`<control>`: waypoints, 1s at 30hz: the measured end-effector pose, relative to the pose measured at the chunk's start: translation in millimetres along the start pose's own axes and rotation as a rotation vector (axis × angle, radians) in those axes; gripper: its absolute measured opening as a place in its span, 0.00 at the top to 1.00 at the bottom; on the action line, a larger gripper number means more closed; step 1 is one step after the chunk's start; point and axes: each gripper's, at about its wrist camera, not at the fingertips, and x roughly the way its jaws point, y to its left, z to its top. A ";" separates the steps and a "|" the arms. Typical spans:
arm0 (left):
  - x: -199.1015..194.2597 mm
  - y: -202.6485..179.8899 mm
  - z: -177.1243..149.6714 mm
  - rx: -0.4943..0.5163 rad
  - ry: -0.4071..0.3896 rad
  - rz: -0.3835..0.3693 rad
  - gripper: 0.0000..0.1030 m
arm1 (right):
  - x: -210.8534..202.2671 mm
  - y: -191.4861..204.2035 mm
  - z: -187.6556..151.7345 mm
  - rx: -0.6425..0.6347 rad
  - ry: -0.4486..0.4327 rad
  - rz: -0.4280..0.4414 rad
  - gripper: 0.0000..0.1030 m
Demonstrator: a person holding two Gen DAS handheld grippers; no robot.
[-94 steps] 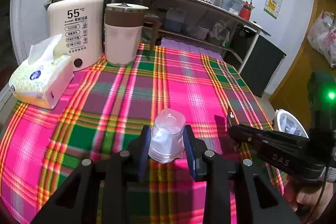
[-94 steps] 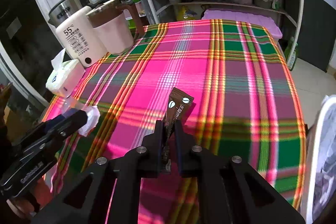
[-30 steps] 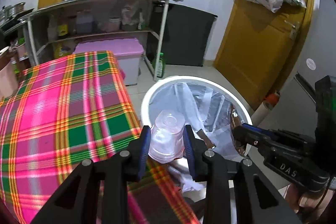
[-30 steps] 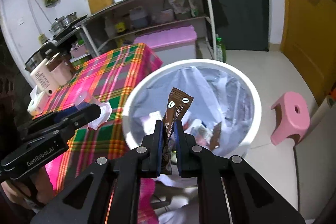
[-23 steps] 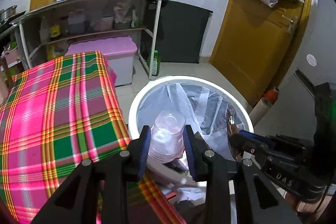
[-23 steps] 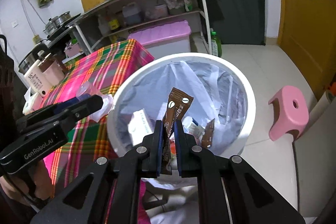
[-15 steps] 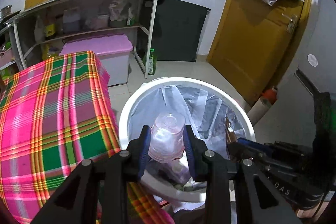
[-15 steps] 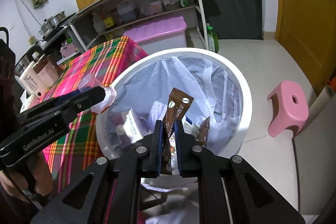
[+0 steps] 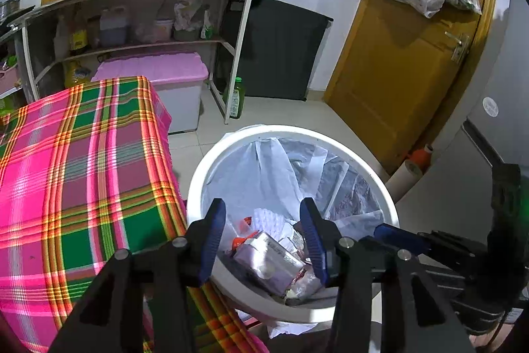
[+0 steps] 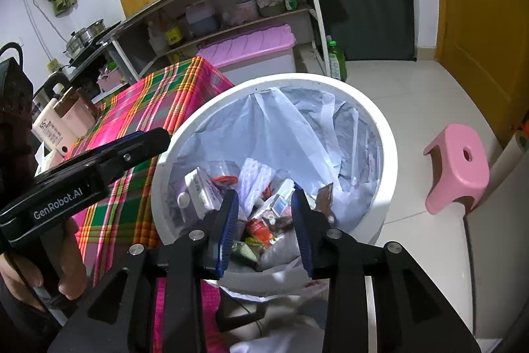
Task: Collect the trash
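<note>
A white round trash bin (image 9: 205, 174) lined with a clear bag stands on the floor beside the table; it also shows in the right wrist view (image 10: 386, 134). Several pieces of trash lie inside, among them a carton (image 9: 267, 257) and a brown coffee sachet (image 10: 324, 196). My left gripper (image 9: 263, 242) is open and empty above the bin's near side. My right gripper (image 10: 264, 222) is open and empty above the bin. The clear plastic cup cannot be picked out among the trash.
The table with the pink and green plaid cloth (image 9: 76, 174) is left of the bin. A pink stool (image 10: 459, 164) stands on the floor to the right. A shelf unit (image 9: 132, 22), a pink-lidded box (image 9: 155, 71) and a yellow door (image 9: 406, 62) stand behind.
Both grippers have opened over the bin. The plastic cup has left the left gripper and the coffee sachet has left the right gripper and lies in the bin.
</note>
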 end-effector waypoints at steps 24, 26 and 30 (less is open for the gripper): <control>-69.7 11.3 -48.4 -0.008 -0.049 0.042 0.52 | -57.9 40.5 -33.9 -0.088 -0.080 0.040 0.65; -76.7 10.4 -53.0 -0.007 -0.059 0.057 0.52 | -64.4 45.6 -37.7 -0.103 -0.092 0.041 0.63; -90.7 9.6 -61.9 -0.011 -0.079 0.080 0.52 | -75.7 53.8 -46.7 -0.129 -0.113 0.030 0.62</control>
